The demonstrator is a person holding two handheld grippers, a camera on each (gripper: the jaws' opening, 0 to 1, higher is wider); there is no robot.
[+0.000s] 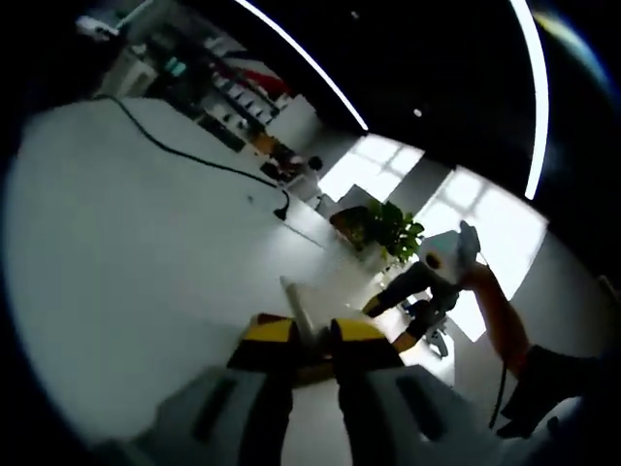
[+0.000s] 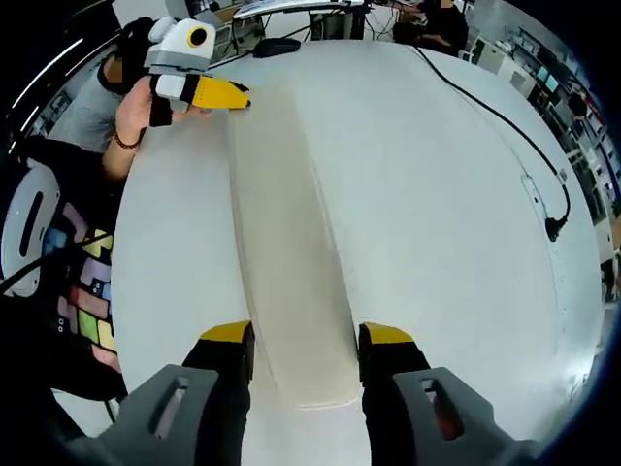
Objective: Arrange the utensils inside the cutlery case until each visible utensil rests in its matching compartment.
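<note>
While we hold the long cream case [image 2: 286,252] at both ends on the white table [image 2: 437,214], the right gripper [image 2: 306,340] has its jaws apart astride the near end, and the left gripper [image 2: 215,92] pinches the far end, probably to steady it.

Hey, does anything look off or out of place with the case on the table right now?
Nothing looks spilled or damaged. The long cream cutlery case lies flat on the white table, lengthwise between the right gripper and the left gripper at its far end. Its contents cannot be seen.
</note>
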